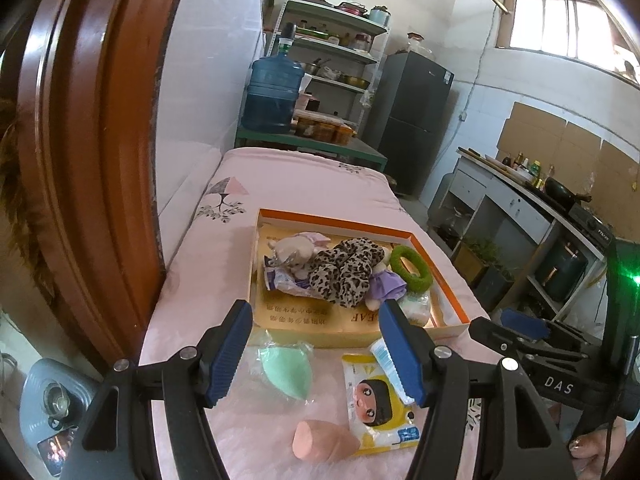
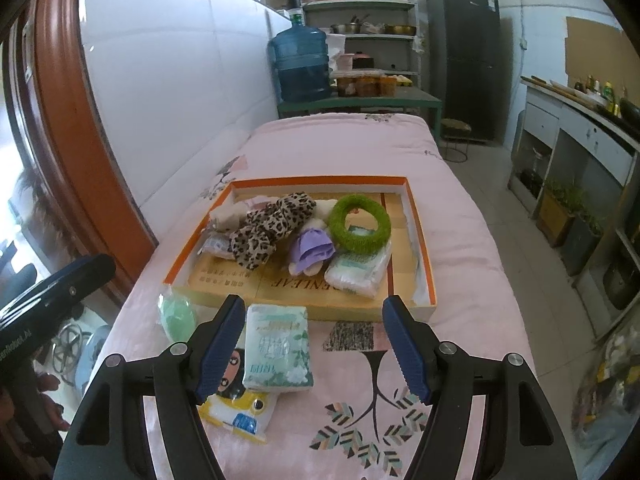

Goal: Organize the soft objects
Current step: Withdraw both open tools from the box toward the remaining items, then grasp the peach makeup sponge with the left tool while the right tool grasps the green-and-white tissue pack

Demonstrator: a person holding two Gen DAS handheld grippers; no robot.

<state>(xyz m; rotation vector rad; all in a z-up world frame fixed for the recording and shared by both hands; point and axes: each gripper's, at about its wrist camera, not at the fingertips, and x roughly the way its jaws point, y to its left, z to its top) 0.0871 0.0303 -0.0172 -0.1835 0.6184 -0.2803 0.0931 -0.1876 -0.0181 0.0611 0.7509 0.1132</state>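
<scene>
Bright daylight from window (image 1: 560, 24); fisheye-bent edges, dark corners.

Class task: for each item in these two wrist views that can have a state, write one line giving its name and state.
Left claw: open, empty.
Right claw: open, empty.
Shallow orange-rimmed cardboard box: lidless, partly filled.
Fuzzy green ring: inside box.
Leopard-print fabric piece: crumpled, inside box.
Green-patterned tissue pack: outside box, sealed.
Yellow cartoon wipes pack: outside box, flat.
Mint green sponge: outside box, wrapped.
</scene>
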